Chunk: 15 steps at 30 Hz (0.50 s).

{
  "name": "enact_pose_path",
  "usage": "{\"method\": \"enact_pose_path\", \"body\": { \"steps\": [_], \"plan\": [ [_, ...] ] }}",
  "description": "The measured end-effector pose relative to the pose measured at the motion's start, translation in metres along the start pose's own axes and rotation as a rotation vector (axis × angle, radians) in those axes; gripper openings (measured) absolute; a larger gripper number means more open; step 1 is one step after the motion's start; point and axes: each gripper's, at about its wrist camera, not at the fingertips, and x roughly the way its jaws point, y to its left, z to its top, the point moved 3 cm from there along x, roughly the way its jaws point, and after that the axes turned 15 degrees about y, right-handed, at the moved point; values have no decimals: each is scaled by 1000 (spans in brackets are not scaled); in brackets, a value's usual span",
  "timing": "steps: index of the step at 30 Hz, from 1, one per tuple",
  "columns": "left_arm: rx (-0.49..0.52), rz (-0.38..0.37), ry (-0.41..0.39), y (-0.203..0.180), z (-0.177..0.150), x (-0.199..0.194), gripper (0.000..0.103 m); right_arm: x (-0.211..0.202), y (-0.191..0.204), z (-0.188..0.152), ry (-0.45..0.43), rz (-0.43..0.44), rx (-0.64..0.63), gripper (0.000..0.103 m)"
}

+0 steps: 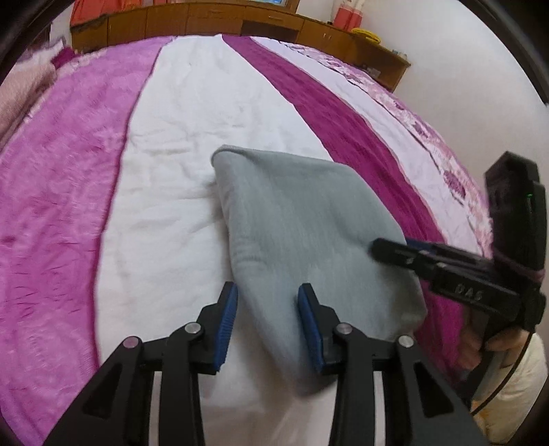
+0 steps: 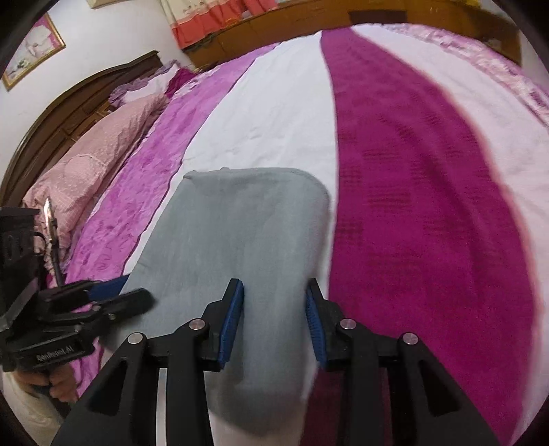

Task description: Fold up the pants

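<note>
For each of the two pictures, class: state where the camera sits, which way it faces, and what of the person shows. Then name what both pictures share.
Left wrist view: rides the left tongs, looking down across the bed at the folded grey pants; right tongs enter right, hand gripping.
Right wrist view: rides the right tongs, facing the pants; left tongs enter left, hand below.
Shared: pants, striped bedspread, wooden cabinet.

The right gripper point(image 2: 274, 291) hangs over the near end of the folded grey pants point(image 2: 240, 240), blue pads apart, seemingly not pinching the cloth. To its left, the left gripper point(image 2: 133, 291) reaches over the pants' edge. Beneath lies a striped bedspread point(image 2: 411, 206).
</note>
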Motion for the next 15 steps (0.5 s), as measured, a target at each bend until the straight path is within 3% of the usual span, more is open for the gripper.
{"method": "enact_pose_path", "body": {
  "steps": [6,10,15],
  "plan": [
    [2,104,-1,1,-29,7,40,-17,-1,-41,-15,-11,-9,28],
    [-58,99,9,11,-32,27,40,2,-10,-52,11,17,26,28],
    [-91,106,-21,12,-36,19,40,2,-7,-51,-9,-14,12,29]
  ]
}}
